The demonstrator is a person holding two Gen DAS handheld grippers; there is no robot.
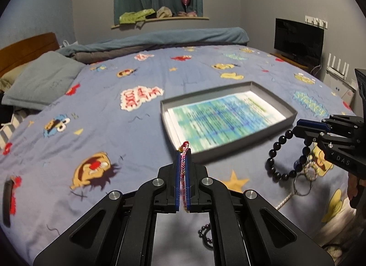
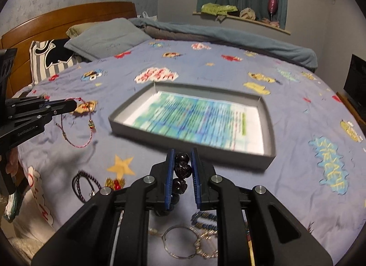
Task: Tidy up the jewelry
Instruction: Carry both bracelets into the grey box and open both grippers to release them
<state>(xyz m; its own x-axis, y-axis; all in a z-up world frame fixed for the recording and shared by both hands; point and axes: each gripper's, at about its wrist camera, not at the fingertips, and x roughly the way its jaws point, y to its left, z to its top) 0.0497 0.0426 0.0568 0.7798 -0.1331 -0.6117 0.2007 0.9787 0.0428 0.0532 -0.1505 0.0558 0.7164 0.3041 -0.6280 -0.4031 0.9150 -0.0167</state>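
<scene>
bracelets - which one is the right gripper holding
The black bead bracelet, clamped in the right gripper; the left gripper holds the thin red braided cord bracelet.

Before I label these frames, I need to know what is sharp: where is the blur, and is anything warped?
Left wrist view: the left gripper and its braided cord are crisp, the grey box smeared. Right wrist view: the right gripper and dark beads are sharp, the box's printed sheet streaked. In both, fisheye bends the bed; corners go black.

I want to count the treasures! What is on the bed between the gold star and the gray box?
Nothing. In the right wrist view, only bare bedsheet lies between the gold star and the gray box.
</scene>
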